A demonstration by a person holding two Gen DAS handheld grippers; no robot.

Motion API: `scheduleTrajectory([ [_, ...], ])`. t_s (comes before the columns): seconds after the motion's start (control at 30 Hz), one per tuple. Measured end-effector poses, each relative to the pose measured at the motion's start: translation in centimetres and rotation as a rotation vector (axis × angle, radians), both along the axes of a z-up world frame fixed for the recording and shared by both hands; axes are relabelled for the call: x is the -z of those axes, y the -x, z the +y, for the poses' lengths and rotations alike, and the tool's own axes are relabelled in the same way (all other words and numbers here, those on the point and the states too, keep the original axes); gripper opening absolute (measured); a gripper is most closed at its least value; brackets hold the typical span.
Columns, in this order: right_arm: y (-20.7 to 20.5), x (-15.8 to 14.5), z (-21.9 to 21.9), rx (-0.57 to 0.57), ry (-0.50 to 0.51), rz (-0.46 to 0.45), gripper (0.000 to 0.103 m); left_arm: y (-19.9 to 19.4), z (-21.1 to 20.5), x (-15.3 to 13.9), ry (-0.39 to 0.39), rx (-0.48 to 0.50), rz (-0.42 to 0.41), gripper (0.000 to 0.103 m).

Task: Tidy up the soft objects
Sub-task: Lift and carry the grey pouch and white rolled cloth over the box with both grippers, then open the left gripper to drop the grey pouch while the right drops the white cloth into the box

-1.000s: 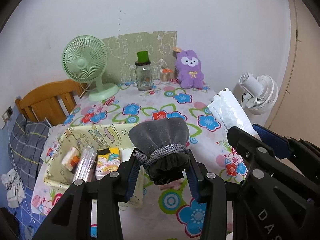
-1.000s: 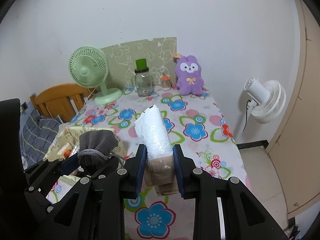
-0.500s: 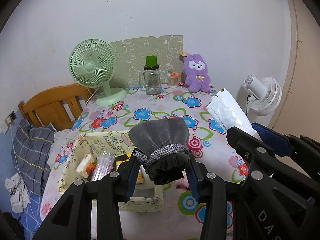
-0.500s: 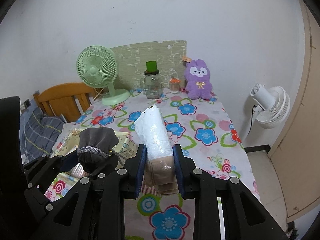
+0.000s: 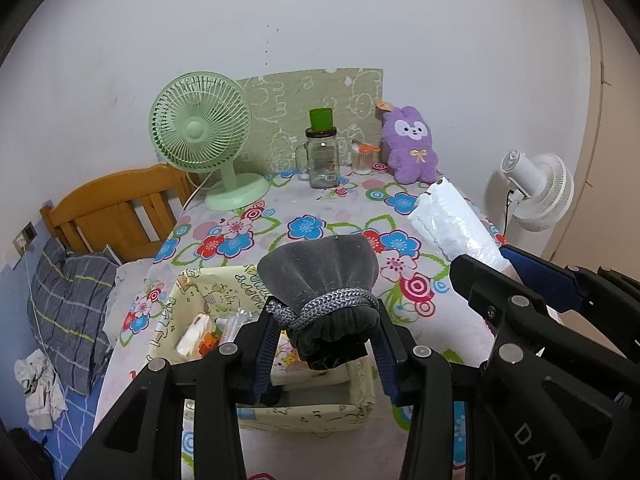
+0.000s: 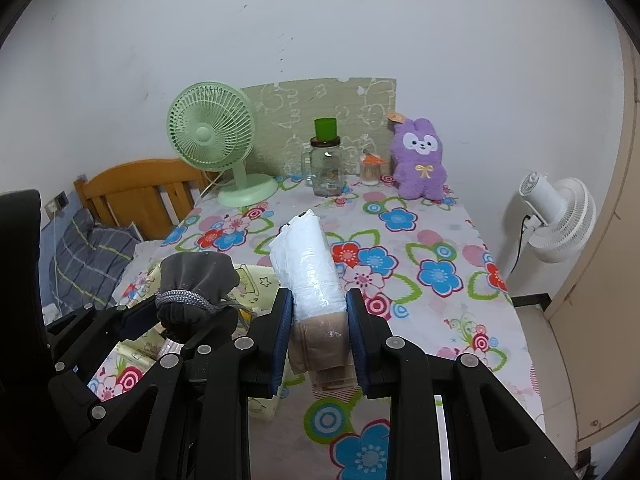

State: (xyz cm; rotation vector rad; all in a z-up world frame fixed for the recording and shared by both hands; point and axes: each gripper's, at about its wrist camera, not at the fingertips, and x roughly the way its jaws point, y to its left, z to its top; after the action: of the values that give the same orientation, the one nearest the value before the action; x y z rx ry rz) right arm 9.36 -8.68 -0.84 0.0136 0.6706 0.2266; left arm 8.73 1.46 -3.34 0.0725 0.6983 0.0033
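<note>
My left gripper (image 5: pixel 326 334) is shut on a grey drawstring pouch (image 5: pixel 320 272), held above a pale yellow fabric basket (image 5: pixel 304 410) near the table's front left. The pouch (image 6: pixel 196 276) and the basket (image 6: pixel 256 276) also show at the left of the right wrist view. My right gripper (image 6: pixel 319 334) is shut on a roll of white plastic bags (image 6: pixel 308 264) with a tan wrapper at its base; the roll (image 5: pixel 452 224) appears at the right of the left wrist view. Inside the basket lie several small packets (image 5: pixel 196 332).
A flowered tablecloth (image 6: pixel 400 240) covers the table. At its back stand a green fan (image 5: pixel 204 136), a glass jar with a green cup on top (image 5: pixel 322 156), a small cup (image 5: pixel 363 160) and a purple plush bunny (image 5: pixel 412 148). A wooden bedhead (image 5: pixel 112 208) is left, a white fan (image 6: pixel 556 216) right.
Both grippers have drawn back from the wall together, still holding the pouch and the roll. The table's back objects look farther off and more of the basket's front shows.
</note>
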Motion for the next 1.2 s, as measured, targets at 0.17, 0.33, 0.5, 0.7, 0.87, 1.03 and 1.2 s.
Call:
scheduleTrajectory([
  [0.17, -0.6, 0.4, 1.1, -0.010, -0.005, 0.011, 0.031, -0.5, 1.1, 0.4, -0.003, -0.004, 0.009, 0.044],
  [0.33, -1.2, 1.0, 2.2, -0.023, 0.000, 0.025, 0.031, -1.0, 2.2, 1.1, -0.003, -0.007, 0.025, 0.044],
  [0.5, -1.9, 1.8, 3.2, -0.041, 0.002, 0.044, 0.031, -1.5, 3.3, 1.9, 0.006, -0.014, 0.046, 0.045],
  [0.7, -2.6, 2.6, 4.7, -0.061, 0.005, 0.061, 0.031, -2.0, 4.5, 2.9, 0.017, -0.028, 0.075, 0.045],
  [0.87, -3.1, 3.4, 5.7, -0.081, 0.009, 0.081, 0.031, -2.3, 5.3, 3.8, 0.023, -0.025, 0.105, 0.046],
  [1.03, -3.6, 4.1, 6.7, -0.099, 0.012, 0.103, 0.031, -2.5, 6.0, 4.6, 0.012, -0.027, 0.125, 0.062],
  [1.2, -4.1, 4.7, 7.9, -0.126, 0.013, 0.118, 0.030, -2.4, 6.9, 4.8, 0.003, -0.045, 0.118, 0.079],
])
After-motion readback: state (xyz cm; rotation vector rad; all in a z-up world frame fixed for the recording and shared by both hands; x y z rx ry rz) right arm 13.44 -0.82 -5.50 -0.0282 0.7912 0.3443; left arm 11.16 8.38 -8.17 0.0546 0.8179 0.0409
